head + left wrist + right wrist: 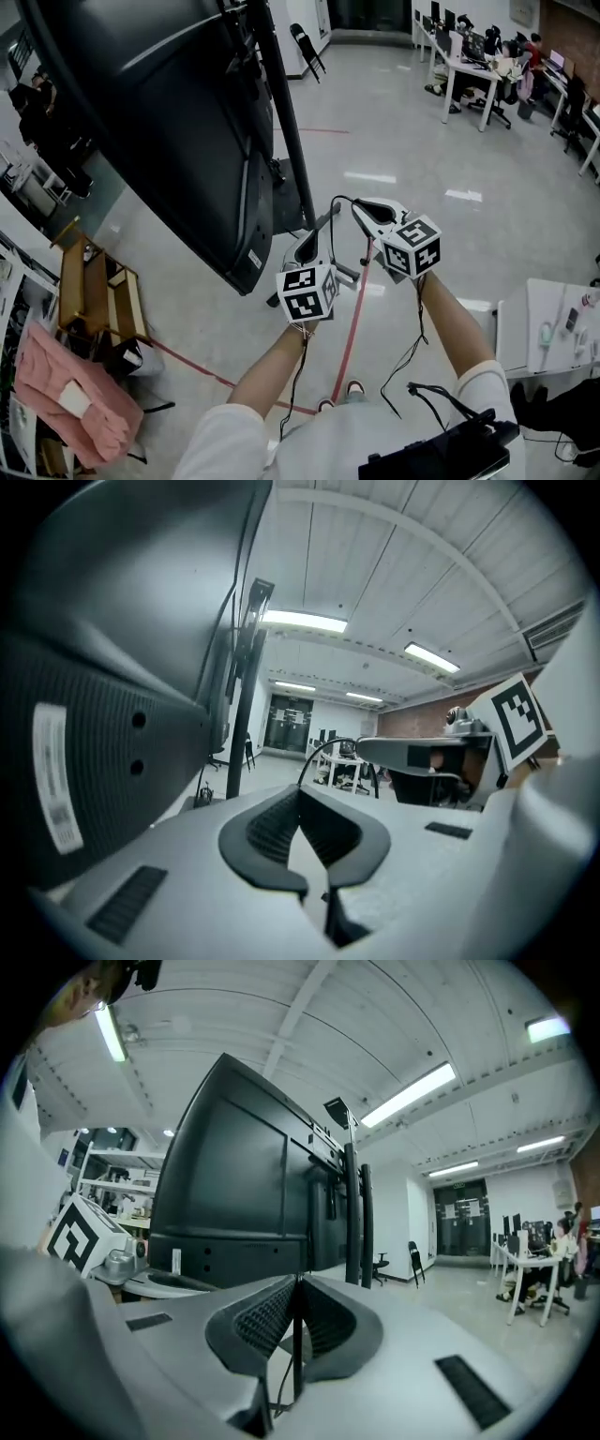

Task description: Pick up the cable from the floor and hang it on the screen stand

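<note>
The thin black cable point(297, 1340) is clamped between the closed pads of the right claw point(298, 1279). It arcs across to the left claw point(300, 789), pinched shut on it. Both claws are beside the tall black screen stand point(289, 131).

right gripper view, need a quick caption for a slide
right gripper, tongs shut on the cable, facing the back of the screen on its stand
</note>
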